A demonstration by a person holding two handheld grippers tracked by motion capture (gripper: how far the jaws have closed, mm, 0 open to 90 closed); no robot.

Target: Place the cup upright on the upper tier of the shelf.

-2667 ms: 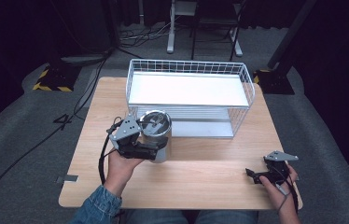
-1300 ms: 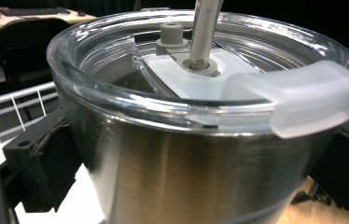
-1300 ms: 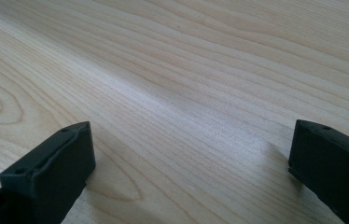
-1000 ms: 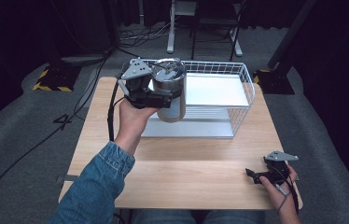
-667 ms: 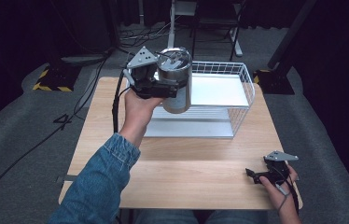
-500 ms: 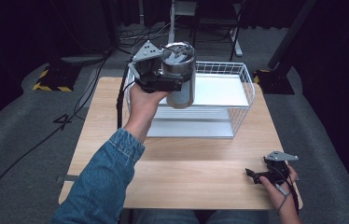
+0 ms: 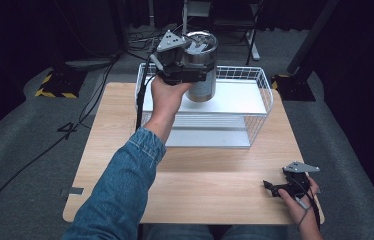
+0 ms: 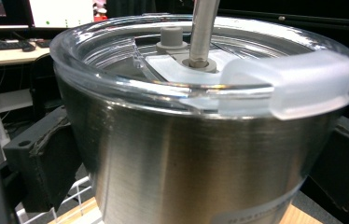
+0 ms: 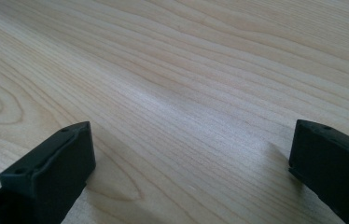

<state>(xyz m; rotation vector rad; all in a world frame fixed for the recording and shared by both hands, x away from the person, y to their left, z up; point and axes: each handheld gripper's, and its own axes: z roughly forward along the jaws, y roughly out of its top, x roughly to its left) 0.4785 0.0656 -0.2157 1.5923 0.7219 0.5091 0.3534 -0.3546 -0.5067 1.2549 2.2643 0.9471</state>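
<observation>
A steel tumbler [image 7: 201, 67] with a clear lid and a metal straw hangs in the air over the white wire basket [image 7: 260, 110]. My left gripper [image 7: 187, 70] is shut on the tumbler, one black jaw on each side of its steel wall [image 8: 186, 163], just under the lid [image 8: 200, 70]. My right gripper [image 7: 277, 189] rests low at the table's front right corner. Its two black jaws stand wide apart over bare wood, so the right gripper [image 9: 186, 172] is open with nothing between them.
The wooden table [image 7: 125, 125] carries the wire basket at its far middle, with a white floor inside. Cables and a yellow-black striped block [image 7: 55, 85] lie on the grey carpet to the far left. A dark stand base [image 7: 290, 80] sits behind the basket's right corner.
My left gripper has lifted the tumbler off the table in front of the basket and carried it up and to the right, over the basket. The right gripper has stayed put.
</observation>
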